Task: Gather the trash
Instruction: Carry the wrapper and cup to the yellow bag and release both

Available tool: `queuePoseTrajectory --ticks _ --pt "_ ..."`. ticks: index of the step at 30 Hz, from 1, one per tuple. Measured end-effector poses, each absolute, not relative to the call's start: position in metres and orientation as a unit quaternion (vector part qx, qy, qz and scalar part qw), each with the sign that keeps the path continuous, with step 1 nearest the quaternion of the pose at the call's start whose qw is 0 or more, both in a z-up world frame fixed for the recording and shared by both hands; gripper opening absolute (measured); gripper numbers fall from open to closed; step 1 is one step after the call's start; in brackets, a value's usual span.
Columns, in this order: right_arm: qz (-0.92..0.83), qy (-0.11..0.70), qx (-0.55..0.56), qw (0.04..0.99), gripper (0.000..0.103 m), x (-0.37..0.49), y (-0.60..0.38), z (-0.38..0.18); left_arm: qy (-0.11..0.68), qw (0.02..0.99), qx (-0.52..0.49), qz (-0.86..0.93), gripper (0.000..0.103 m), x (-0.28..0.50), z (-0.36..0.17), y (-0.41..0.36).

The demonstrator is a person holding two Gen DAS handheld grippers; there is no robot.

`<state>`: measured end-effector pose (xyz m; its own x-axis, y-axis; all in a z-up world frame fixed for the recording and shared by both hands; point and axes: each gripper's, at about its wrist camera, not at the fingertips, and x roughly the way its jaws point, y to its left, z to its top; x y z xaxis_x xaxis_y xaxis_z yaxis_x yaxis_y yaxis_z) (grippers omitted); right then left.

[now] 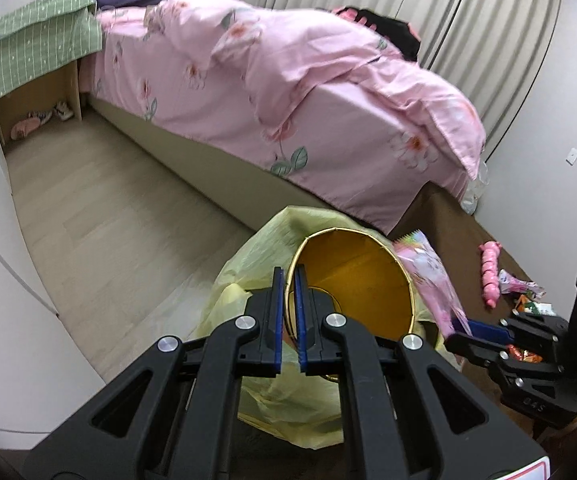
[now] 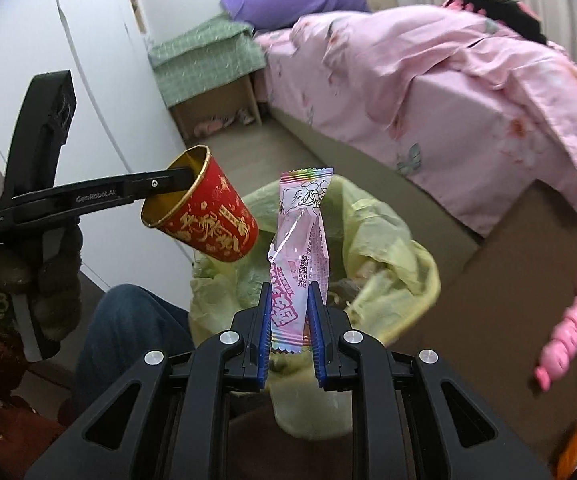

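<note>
My left gripper (image 1: pixel 288 276) is shut on the rim of a red paper cup with a gold inside (image 1: pixel 356 280); in the right wrist view the cup (image 2: pixel 208 224) hangs tilted above the bin's left edge. My right gripper (image 2: pixel 288 292) is shut on a pink snack wrapper (image 2: pixel 300 236), held upright over the bin; the left wrist view shows the wrapper (image 1: pixel 432 280) too. The trash bin with a yellow-green bag (image 2: pixel 388 248) stands on the floor below both grippers; it also shows in the left wrist view (image 1: pixel 248 264).
A brown table (image 2: pixel 488 280) to the right carries a pink sausage-like pack (image 2: pixel 572 328) and other wrappers (image 1: pixel 520 286). A bed with pink bedding (image 1: pixel 288 92) lies behind. A nightstand with a green cloth (image 1: pixel 36 56) stands at the far left. A white wardrobe (image 2: pixel 48 40) is on the left.
</note>
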<state>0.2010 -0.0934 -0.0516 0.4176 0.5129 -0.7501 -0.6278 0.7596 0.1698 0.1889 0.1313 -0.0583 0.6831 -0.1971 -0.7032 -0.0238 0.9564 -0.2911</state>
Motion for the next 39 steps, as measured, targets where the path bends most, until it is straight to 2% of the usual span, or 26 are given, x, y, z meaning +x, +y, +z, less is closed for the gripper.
queuePoseTrajectory --ticks 6,17,20,21,22,23,28,39 --pt "0.343 0.462 -0.045 0.817 0.017 0.239 -0.082 -0.08 0.426 0.891 -0.145 -0.056 0.005 0.204 -0.092 0.133" --pt "0.327 0.47 -0.046 0.819 0.018 0.254 -0.077 -0.095 0.446 0.879 -0.154 -0.066 0.005 0.212 -0.115 0.131" --pt "0.319 0.471 -0.046 0.821 0.02 0.255 -0.075 -0.095 0.442 0.879 -0.165 -0.066 0.018 0.212 -0.112 0.135" --pt "0.318 0.47 -0.044 0.822 0.026 0.255 -0.075 -0.095 0.438 0.88 -0.175 -0.063 0.024 0.211 -0.11 0.139" --pt "0.32 0.467 -0.038 0.823 0.036 0.255 -0.076 -0.094 0.434 0.881 -0.181 -0.059 0.027 0.21 -0.107 0.143" --pt "0.322 0.464 -0.033 0.824 0.038 0.252 -0.078 -0.093 0.427 0.883 -0.187 -0.053 0.029 0.208 -0.102 0.147" --pt "0.319 0.449 -0.041 0.834 0.039 0.243 -0.078 -0.084 0.395 0.899 -0.185 -0.032 0.041 0.197 -0.083 0.155" --pt "0.277 0.401 -0.032 0.873 0.039 0.207 -0.133 -0.045 0.34 0.93 -0.127 -0.057 0.053 0.178 -0.047 0.113"
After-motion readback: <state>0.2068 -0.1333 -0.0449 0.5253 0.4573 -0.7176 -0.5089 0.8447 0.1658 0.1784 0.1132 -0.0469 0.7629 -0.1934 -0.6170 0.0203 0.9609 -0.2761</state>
